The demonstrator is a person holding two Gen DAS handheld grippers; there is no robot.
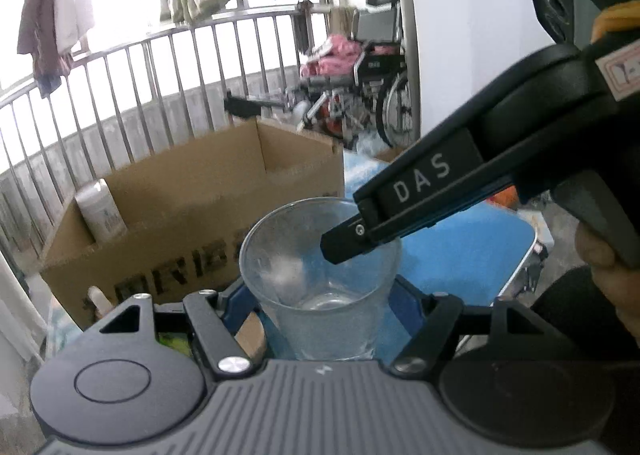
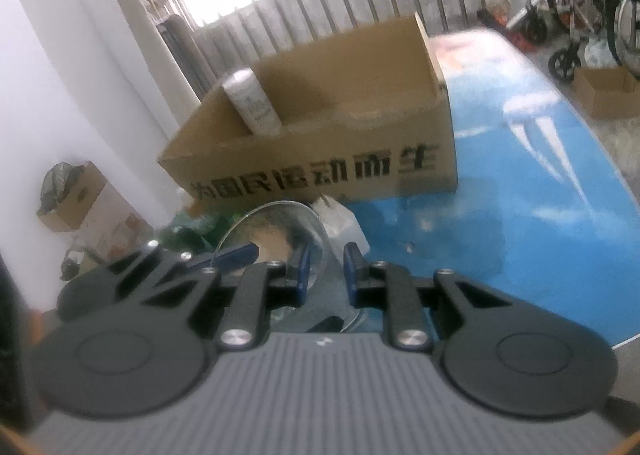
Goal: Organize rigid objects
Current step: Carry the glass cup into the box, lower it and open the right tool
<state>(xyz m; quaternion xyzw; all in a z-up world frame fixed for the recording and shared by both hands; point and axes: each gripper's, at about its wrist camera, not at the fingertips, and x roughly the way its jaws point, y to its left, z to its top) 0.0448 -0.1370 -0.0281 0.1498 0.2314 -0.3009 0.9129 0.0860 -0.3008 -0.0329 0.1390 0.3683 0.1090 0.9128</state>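
On the far left of the left wrist view, clothes [image 1: 52, 23] hang above a metal railing [image 1: 160, 67]. Below it an open cardboard box [image 1: 192, 207] stands on the blue table [image 1: 472, 255], with a white bottle [image 1: 100, 211] upright in its left corner. In front of the box, the left gripper [image 1: 324, 311] grasps a clear glass tumbler [image 1: 320, 275], its blue pads pressed to the lower wall on both sides; the glass is upright and held above the table. From the right, the right gripper [image 1: 340, 247] reaches over the rim, one black finger inside the glass, a hand [image 1: 608, 275] on its handle. A wheelchair [image 1: 372, 91] stands beyond, near the wall.

In the right wrist view, the white bottle [image 2: 252, 103] and box [image 2: 320, 143] lie ahead on the left, the blue table [image 2: 520, 195] on the right. The right gripper [image 2: 326, 271] is clenched on the glass tumbler's [image 2: 280, 227] near wall, one blue pad inside, one outside.
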